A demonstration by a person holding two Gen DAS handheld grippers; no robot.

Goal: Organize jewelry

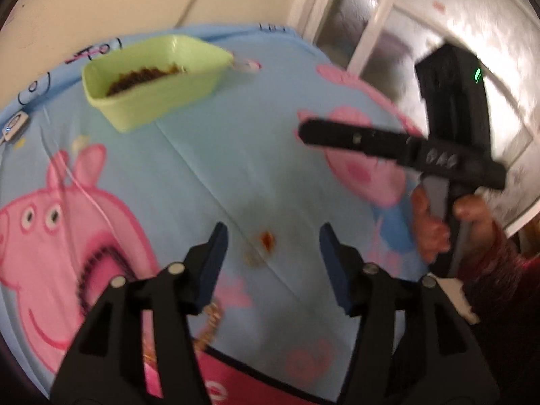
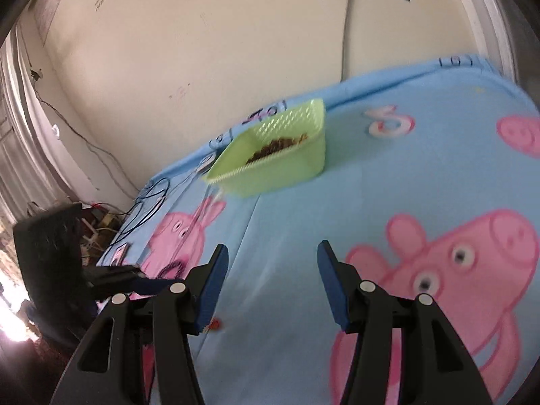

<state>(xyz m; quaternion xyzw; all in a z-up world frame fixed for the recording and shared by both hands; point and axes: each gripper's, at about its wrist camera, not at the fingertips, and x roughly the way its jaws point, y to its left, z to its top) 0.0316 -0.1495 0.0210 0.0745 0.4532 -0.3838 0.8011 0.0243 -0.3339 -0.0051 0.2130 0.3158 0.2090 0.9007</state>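
Blue cartoon-pig sheet (image 1: 189, 155) covering the bed, green basket (image 1: 152, 81) of dark jewelry near its far edge, gold chain (image 1: 211, 320) beside the left gripper (image 1: 273, 263), jaws released, small red piece (image 1: 267, 239) ahead, right gripper (image 2: 271, 283) likewise spread, empty.

Open right tool (image 2: 271, 253) above bedsheet (image 2: 388, 182)

A basket (image 1: 152, 81) sits on the sheet (image 1: 209, 155) near the wall, with jewelry (image 1: 141, 76) inside it. A small piece (image 1: 267, 239) lies on the sheet, well in front of the basket.
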